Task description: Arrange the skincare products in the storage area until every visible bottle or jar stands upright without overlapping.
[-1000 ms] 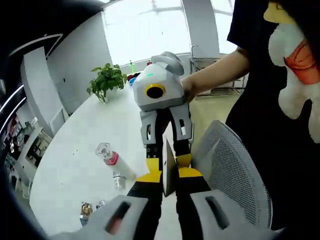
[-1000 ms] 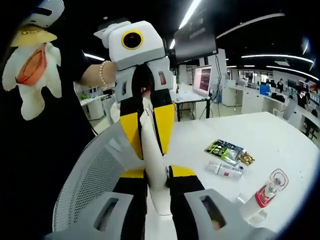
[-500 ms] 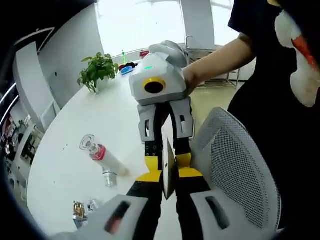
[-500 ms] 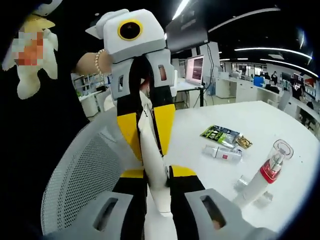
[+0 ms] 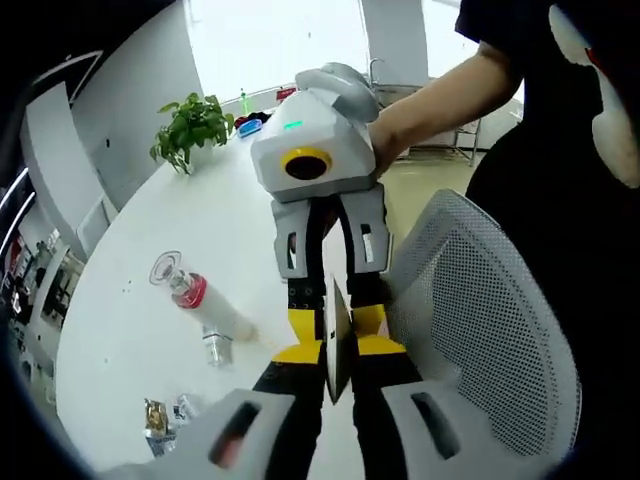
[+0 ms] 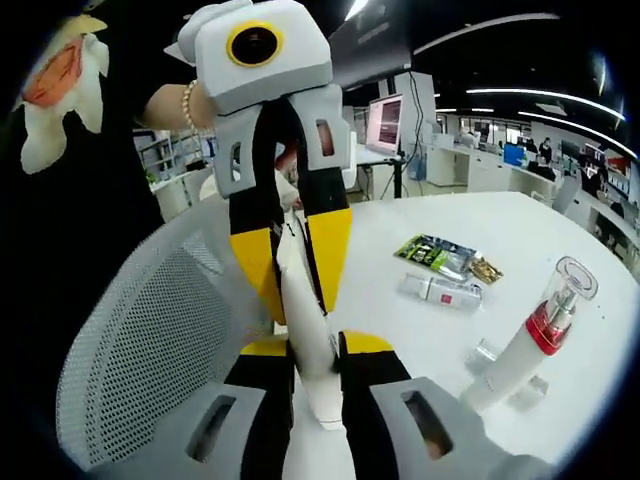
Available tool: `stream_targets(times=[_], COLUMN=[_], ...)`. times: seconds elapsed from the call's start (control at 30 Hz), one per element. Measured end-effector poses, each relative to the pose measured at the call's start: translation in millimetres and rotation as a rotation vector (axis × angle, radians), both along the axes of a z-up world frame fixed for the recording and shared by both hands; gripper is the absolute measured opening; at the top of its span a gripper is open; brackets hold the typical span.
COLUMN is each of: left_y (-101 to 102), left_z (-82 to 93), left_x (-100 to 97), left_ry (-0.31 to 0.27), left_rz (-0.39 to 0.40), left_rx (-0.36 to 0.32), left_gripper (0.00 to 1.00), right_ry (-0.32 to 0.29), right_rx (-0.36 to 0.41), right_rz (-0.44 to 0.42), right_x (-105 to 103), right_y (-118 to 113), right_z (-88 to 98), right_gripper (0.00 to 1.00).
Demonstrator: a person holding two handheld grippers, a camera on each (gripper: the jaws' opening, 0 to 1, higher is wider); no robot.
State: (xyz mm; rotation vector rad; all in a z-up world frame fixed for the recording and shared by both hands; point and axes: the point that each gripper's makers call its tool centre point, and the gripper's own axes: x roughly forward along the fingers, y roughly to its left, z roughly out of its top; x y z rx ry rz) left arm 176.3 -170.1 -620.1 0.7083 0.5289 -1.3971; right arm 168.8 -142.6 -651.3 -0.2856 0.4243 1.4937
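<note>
Right gripper view: both grippers clamped on one white tube, right gripper low, left gripper facing from above, long axis between them. Pump bottle upright on white table, right of the tube, nearer the right gripper.

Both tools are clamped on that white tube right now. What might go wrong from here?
The white tube is gripped end to end by the left tool and right tool above the mesh chair; an uneven release might drop it off the table. A low swing could topple the upright pump bottle.
</note>
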Motion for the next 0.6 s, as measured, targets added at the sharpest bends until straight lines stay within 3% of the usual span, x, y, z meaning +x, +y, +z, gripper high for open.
stream_targets(times=[0.33,0.5,0.6], left_y=[-0.9,3.1,3.7], left_z=[-0.3,0.4,1.0], left_x=[17.0,36.8,49.2], left_ry=[-0.073,-0.11,-0.13], left_rz=[-0.025,0.002,0.015], left_rx=[0.014,0.017,0.018], left_gripper=[0.13,0.13,0.13], right_ry=[0.027,0.045,0.054], right_rx=[0.069,0.061,0.062], right_rz=[-0.086,-0.194,-0.228], right_x=[21.1,36.7,38.2], right_y=[-7.9,-28.8,-39.3], right_z=[8.2,2.6,-1.3], right_gripper=[0.19,0.29,0.3])
